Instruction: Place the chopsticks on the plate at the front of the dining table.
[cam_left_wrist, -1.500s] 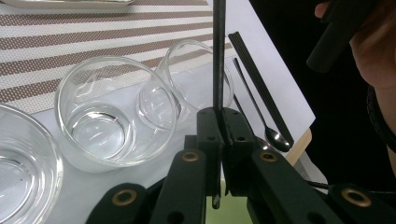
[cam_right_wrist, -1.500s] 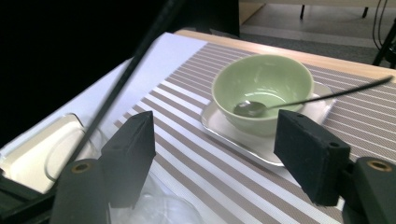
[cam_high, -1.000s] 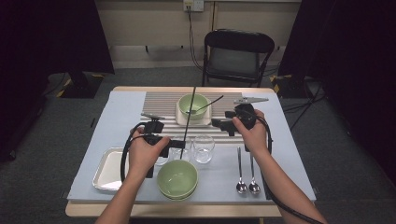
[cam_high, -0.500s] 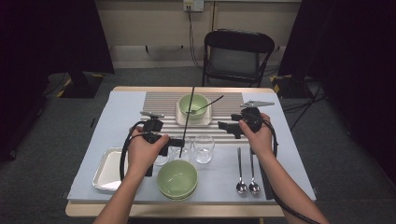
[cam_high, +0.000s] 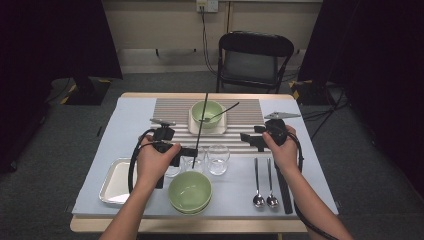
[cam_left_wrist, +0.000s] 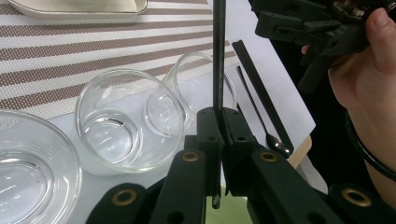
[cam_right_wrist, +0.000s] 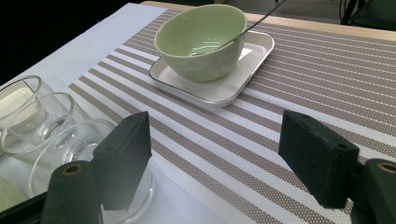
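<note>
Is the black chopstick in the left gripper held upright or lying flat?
Upright. The left gripper is shut on the black chopstick, which rises straight up from its jaws, above the glasses.

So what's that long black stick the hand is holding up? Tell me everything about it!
It looks like a chopstick: thin, straight, plain black, dull rather than shiny. It stands nearly upright, leaning a little at the top. The left gripper has its jaws shut on it near the lower end, and a short tip pokes out below them. It hangs over the table in front of the clear glasses, touching nothing but the jaws. In the high view its top reaches up past the green bowl on the white tray.
</note>
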